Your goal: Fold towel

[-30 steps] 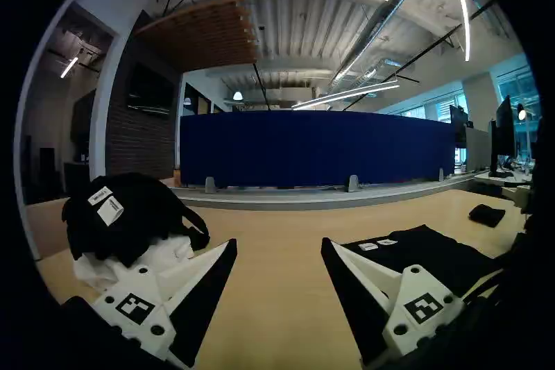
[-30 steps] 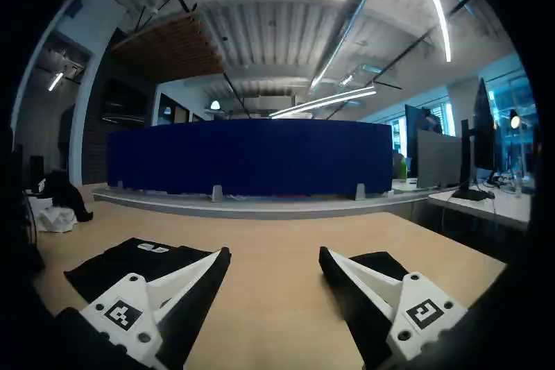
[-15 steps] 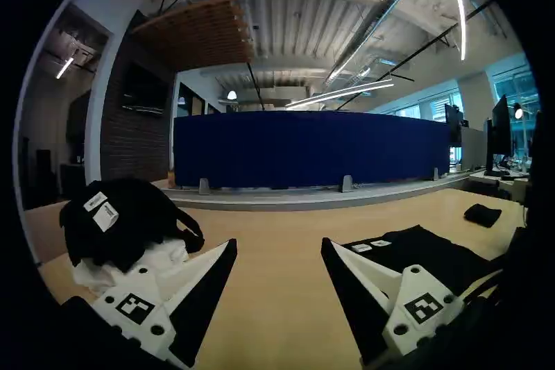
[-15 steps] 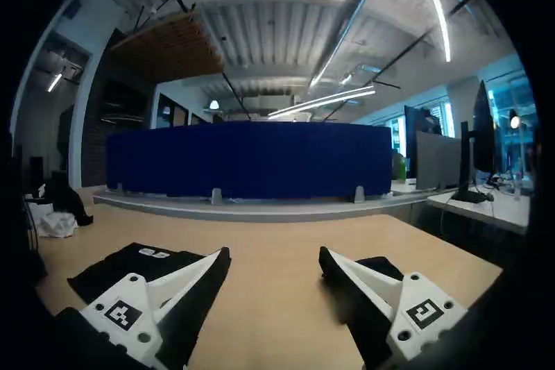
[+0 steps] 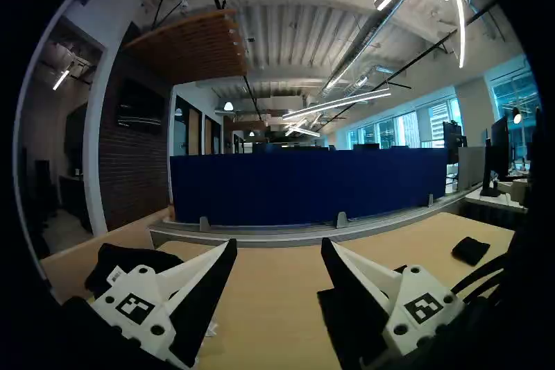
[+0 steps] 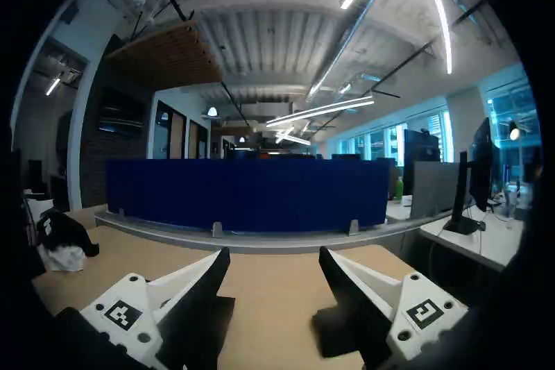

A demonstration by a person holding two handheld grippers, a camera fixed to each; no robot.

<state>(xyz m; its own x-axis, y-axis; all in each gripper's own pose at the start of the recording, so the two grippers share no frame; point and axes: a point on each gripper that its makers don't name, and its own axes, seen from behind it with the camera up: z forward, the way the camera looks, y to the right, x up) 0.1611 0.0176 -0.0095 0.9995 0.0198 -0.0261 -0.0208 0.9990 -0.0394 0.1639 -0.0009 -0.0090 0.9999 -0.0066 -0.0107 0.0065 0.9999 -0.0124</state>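
blue partition (image 5: pixel 305 189) now lower in both views; left gripper (image 5: pixel 278 244), right gripper (image 6: pixel 274 252): fingers apart, empty.

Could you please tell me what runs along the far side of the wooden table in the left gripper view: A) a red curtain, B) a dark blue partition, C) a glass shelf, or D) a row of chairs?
B: a dark blue partition stands at the far edge of the wooden table.
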